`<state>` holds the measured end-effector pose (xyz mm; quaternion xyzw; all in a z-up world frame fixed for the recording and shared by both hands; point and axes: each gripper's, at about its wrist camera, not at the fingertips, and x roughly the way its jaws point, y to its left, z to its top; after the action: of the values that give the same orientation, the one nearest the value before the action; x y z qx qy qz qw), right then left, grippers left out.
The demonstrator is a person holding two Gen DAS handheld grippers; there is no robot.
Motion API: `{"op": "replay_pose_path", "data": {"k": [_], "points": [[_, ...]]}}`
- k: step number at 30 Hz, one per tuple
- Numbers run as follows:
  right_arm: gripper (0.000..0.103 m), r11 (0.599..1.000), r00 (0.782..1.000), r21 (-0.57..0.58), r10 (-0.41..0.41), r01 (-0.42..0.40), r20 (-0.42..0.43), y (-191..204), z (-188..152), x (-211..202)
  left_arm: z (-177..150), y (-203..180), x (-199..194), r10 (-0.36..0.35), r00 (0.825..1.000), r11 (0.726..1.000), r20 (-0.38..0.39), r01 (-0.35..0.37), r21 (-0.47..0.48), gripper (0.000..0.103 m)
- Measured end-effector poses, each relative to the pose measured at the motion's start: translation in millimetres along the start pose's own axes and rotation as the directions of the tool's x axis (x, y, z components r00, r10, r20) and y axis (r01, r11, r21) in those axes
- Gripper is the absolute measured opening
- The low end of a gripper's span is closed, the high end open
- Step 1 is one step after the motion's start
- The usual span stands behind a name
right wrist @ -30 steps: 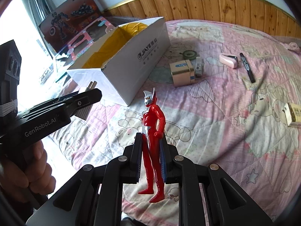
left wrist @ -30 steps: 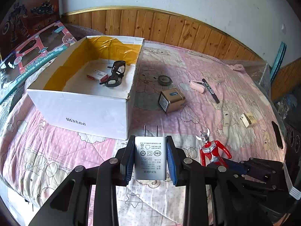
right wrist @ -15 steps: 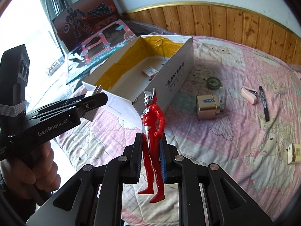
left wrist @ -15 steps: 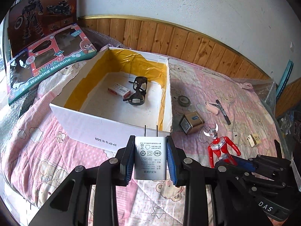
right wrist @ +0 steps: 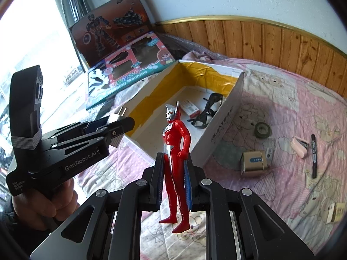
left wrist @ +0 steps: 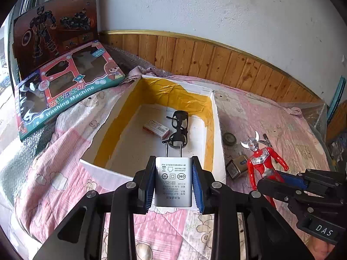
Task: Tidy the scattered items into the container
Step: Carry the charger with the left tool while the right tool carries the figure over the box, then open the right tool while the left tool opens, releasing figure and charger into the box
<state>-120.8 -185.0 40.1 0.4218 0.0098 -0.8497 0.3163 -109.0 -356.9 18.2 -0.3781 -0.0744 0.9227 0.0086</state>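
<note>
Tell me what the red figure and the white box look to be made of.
Red hero figure: glossy moulded plastic, judging by sharp highlights on its limbs. White box: matte cardboard, thin walls with a torn rim; the yellow lining looks like crinkled tape or film, though that is uncertain.

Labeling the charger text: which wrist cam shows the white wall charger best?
Left wrist: the white wall charger faces the lens, label and both prongs visible, clamped in the left tool. Right wrist shows only a side sliver with prongs.
</note>
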Motion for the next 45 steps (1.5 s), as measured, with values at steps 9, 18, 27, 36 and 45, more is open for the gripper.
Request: {"op": "replay_pose_path", "data": {"k": [9, 18, 27, 36, 45], "points": [[0.017, 0.999, 0.999, -0.027, 0.03, -0.03, -0.013, 4, 36, 13, 20, 5, 16, 0.016, 1.0, 1.0, -0.021, -0.016, 0.007, 0.032], [0.017, 0.998, 0.997, -0.028, 0.051, -0.052, -0.057, -2, 70, 39, 34, 15, 39, 0.021, 0.997, 1.0, -0.07, -0.022, -0.011, 0.032], [0.017, 0.997, 0.988, -0.017, 0.071, -0.073, -0.134, -8, 103, 79, 44, 31, 60, 0.02, 0.992, 0.999, -0.125, -0.025, -0.038, 0.032], [0.017, 0.999, 0.975, 0.001, 0.052, -0.053, -0.214, -18, 136, 133, 50, 44, 81, -0.014, 0.98, 0.997, -0.197, -0.001, -0.073, 0.032], [0.017, 1.0, 0.951, 0.007, -0.026, 0.029, -0.308, -38, 159, 196, 60, 48, 103, -0.028, 0.969, 0.997, -0.245, 0.008, -0.08, 0.032]]}}
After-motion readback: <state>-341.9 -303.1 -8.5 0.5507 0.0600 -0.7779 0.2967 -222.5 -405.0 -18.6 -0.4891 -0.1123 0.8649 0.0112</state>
